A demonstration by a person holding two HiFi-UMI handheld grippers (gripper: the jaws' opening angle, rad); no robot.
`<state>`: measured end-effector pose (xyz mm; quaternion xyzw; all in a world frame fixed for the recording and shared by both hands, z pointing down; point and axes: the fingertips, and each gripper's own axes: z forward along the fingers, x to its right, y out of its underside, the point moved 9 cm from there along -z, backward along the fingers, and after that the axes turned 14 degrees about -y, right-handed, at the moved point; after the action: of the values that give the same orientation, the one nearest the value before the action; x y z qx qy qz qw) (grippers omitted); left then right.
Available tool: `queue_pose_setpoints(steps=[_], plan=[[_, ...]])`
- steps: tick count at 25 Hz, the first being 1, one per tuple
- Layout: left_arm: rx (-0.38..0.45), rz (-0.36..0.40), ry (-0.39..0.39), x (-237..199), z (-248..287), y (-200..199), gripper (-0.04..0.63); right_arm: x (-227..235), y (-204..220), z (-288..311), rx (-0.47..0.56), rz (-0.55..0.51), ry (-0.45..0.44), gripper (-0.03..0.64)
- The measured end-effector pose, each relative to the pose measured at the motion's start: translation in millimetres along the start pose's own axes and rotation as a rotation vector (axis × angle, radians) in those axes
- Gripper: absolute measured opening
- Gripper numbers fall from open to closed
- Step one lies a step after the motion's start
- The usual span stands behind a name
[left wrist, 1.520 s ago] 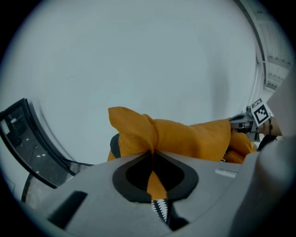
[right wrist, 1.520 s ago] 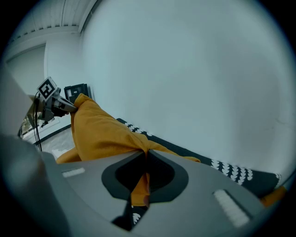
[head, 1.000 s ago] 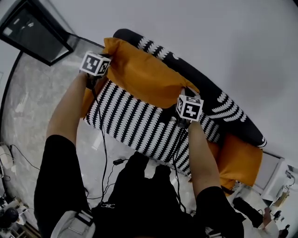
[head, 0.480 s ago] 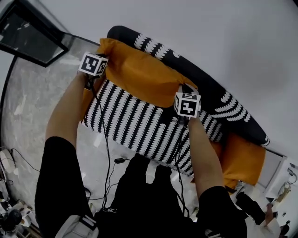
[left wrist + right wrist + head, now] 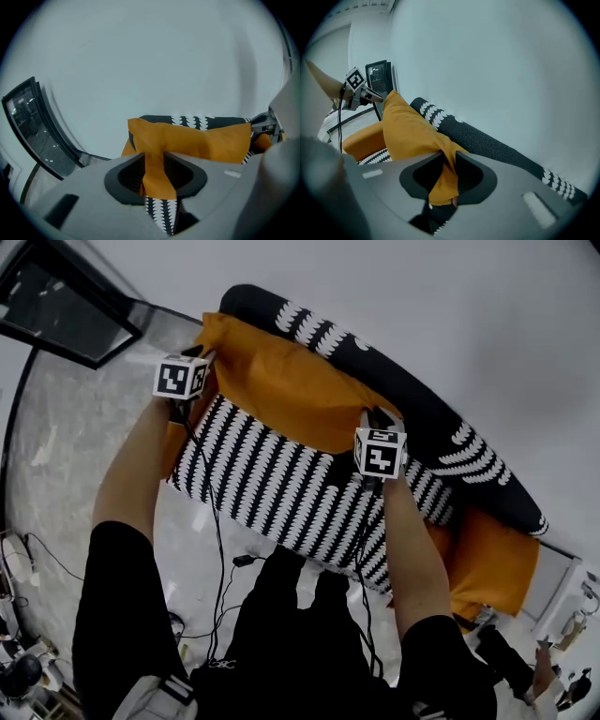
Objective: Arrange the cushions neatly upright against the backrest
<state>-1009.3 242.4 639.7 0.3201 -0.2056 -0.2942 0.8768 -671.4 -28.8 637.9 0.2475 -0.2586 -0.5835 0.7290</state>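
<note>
An orange cushion [image 5: 281,390] stands along the black, white-patterned backrest [image 5: 427,423] of the sofa, above the striped seat [image 5: 281,498]. My left gripper [image 5: 201,356] is at its left top corner and my right gripper [image 5: 374,418] at its right top corner. Both sets of jaws have just been opening. In the left gripper view the orange corner [image 5: 157,140] still lies between the parted jaws of the left gripper [image 5: 153,163]. In the right gripper view the fabric [image 5: 417,133] hangs loosely in the right gripper [image 5: 447,171], with a gap beside it.
A second orange cushion [image 5: 487,559] lies at the sofa's right end, and more orange fabric [image 5: 172,439] shows at the left end. A dark-framed glass panel [image 5: 61,310] stands at the upper left. Cables [image 5: 239,563] trail on the floor in front of the seat.
Both grippers have sunk a little with the cushion, which now sits lower against the backrest. The left marker cube has shifted slightly left.
</note>
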Motion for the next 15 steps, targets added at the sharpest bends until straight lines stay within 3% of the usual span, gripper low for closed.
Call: queue_pose_setpoints(steps=[3, 6, 9, 15], plan=[[0.035, -0.035, -0.011, -5.0, -18.6, 8.8, 0.137, 2.5, -1.6, -13.8, 0.044, 0.033, -0.003, 0.126], [0.059, -0.066, -0.004, 0.0, -40.6, 12.5, 0.116, 5.0, -1.8, -31.4, 0.08, 0.059, 0.014, 0.122], [0.085, -0.09, -0.01, 6.1, -63.1, 8.8, 0.023, -0.2, -3.8, -46.5, 0.085, 0.065, 0.013, 0.008], [0.16, -0.124, -0.015, 33.7, -118.8, -8.8, 0.009, -7.7, -4.9, -86.9, 0.131, 0.145, -0.023, 0.008]])
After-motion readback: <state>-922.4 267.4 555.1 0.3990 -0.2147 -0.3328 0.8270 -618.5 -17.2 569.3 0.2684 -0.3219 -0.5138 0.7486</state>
